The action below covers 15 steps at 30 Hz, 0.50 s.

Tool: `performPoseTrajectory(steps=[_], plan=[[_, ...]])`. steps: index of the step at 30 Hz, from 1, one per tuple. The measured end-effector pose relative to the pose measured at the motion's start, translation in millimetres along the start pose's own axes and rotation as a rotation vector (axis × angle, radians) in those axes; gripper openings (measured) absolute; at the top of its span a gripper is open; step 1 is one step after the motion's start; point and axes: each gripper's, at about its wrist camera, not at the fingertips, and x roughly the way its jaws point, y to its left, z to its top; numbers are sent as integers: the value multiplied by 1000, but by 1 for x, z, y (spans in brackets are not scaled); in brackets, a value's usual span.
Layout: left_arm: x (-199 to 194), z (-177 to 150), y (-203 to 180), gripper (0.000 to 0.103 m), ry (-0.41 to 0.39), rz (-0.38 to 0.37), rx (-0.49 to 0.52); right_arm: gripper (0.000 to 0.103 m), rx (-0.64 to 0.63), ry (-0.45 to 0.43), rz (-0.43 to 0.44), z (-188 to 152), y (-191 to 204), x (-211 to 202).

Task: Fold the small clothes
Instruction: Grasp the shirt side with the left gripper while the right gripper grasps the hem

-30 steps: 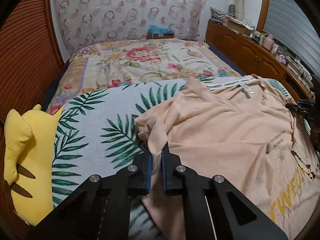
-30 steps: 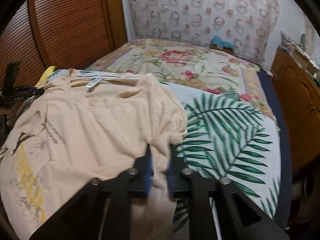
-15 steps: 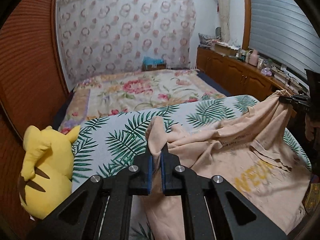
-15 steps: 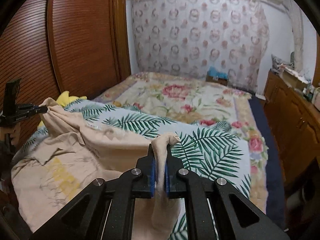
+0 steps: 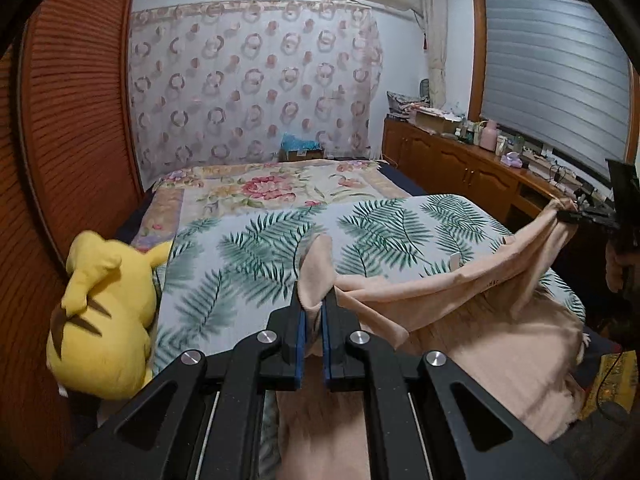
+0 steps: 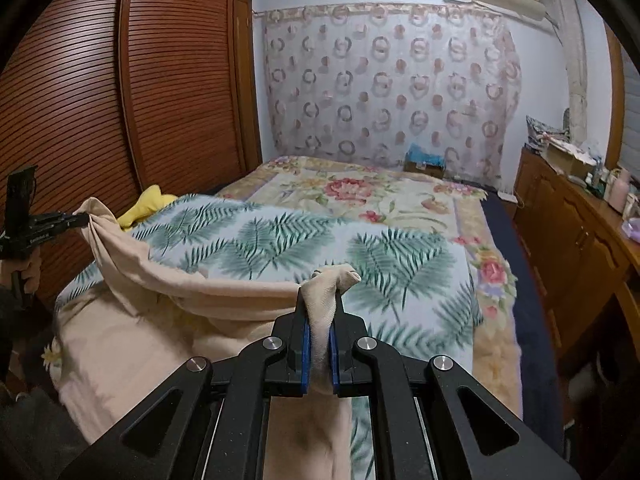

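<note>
A peach T-shirt (image 5: 472, 320) hangs stretched between my two grippers above the near end of the bed. My left gripper (image 5: 314, 312) is shut on one corner of it. My right gripper (image 6: 320, 316) is shut on the other corner, a bunched fold (image 6: 332, 280) sticking up past the fingertips. The shirt (image 6: 132, 332) sags in the middle, and its lower part drapes on the palm-leaf blanket (image 5: 260, 256). Each gripper shows at the far edge of the other's view: the right one (image 5: 576, 214), the left one (image 6: 60, 222).
A yellow plush toy (image 5: 100, 320) lies at the bed's left edge by the louvred wooden wardrobe (image 6: 120, 100). A floral quilt (image 6: 360, 196) covers the far half of the bed. A cluttered wooden sideboard (image 5: 480, 164) runs along the right wall.
Both grippers have lifted and pulled back toward the near end of the bed, raising the shirt off the blanket. It lay flat a second ago; now it hangs between them.
</note>
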Motion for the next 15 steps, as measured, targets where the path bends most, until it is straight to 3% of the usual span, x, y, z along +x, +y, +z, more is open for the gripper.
performPoseTrajectory(steps=[11,15], plan=[[-39,-45,-1,7,24,-4,-48,7,49,40,13,-21,10,-60],[-25,-66,-4,7,95,29,-29,7,59,80,38,-28,17,-61]])
